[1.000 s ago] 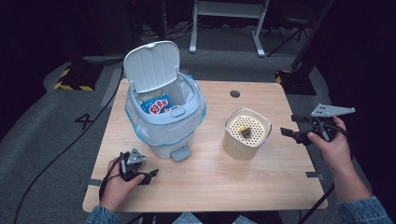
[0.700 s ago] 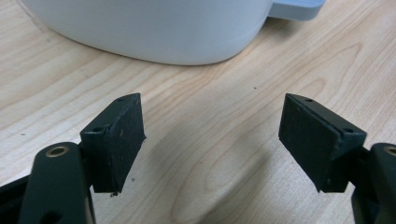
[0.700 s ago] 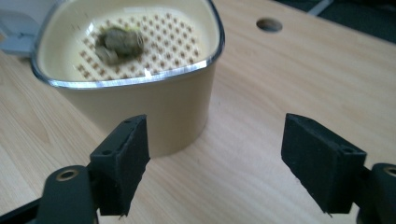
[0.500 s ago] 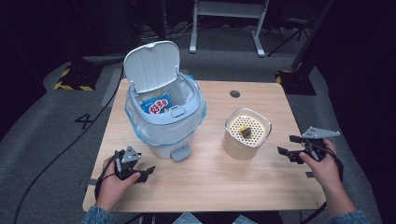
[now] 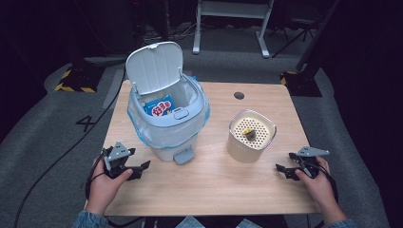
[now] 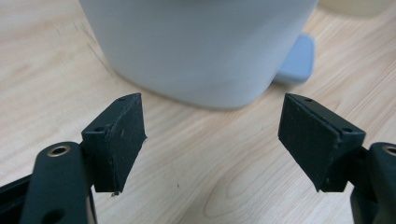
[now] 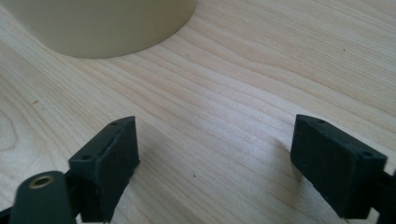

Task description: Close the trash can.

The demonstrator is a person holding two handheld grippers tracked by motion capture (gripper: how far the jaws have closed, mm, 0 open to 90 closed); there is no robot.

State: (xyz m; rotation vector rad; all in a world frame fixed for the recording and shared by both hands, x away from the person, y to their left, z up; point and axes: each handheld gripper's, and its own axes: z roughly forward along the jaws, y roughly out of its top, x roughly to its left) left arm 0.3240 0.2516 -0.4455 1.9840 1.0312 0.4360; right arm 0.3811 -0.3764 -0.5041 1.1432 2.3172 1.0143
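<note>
A pale blue pedal bin (image 5: 166, 128) stands on the wooden table (image 5: 223, 190) with its lid (image 5: 154, 66) up, a clear liner over its rim and a blue packet (image 5: 159, 107) inside. To its right is a cream container (image 5: 249, 137) with a perforated top and a small yellowish item (image 5: 247, 133) on it. My left gripper (image 5: 142, 168) is open at the front left, pointing at the bin's base (image 6: 201, 46) and pedal (image 6: 294, 60). My right gripper (image 5: 280, 170) is low at the front right, facing the cream container (image 7: 107, 23). Its jaws have just been opening and hold nothing.
Bare wood lies between both grippers' jaws (image 6: 212, 135) (image 7: 215, 158). A dark round cable hole (image 5: 239, 95) sits near the table's far edge. Around the table are grey floor, cables and a white stand's legs (image 5: 228, 28).
My right hand has come down from beside the cream container to low over the front right of the table. My left hand has lifted a little.
</note>
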